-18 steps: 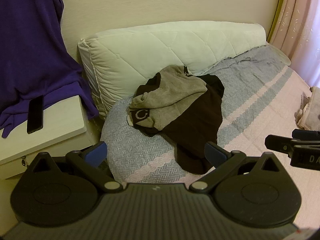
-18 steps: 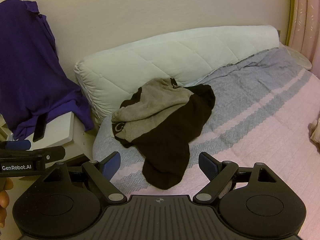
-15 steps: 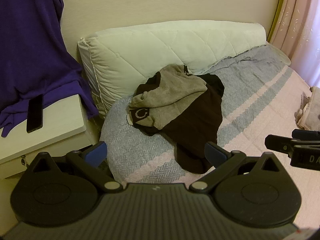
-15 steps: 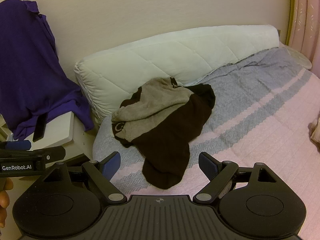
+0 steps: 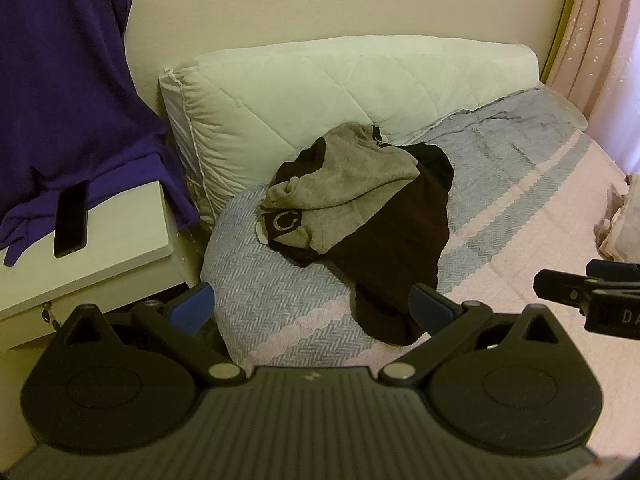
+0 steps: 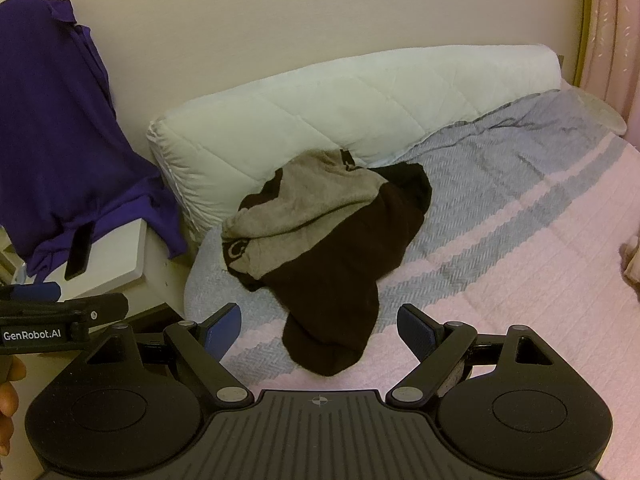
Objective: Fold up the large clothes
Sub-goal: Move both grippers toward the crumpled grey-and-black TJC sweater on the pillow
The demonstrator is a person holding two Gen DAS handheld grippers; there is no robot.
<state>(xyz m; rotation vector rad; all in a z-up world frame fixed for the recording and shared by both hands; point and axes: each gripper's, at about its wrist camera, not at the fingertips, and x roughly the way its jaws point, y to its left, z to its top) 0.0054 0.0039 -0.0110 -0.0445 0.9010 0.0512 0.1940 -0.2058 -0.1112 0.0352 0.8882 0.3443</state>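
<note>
Brown-and-tan garment (image 5: 360,208) crumpled on bed (image 5: 540,208), just before pillow (image 5: 320,92) | left gripper (image 5: 312,304), right gripper (image 6: 320,322): jaws spread, empty, short of garment | folding unstarted, all remains

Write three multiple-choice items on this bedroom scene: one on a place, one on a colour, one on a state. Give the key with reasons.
1. Where does the crumpled garment lie?
A. on the nightstand
B. on the bed, beside the white pillow
C. on the floor

2. What colour is the cloth draped over the nightstand?
A. purple
B. red
C. green

3. How stand the left gripper and right gripper?
A. both shut on cloth
B. one open, one shut
C. both open, holding nothing

Key: B, it rests on the striped blanket against the pillow; A, the purple cloth hangs there; C, both jaws are spread wide and empty.
</note>
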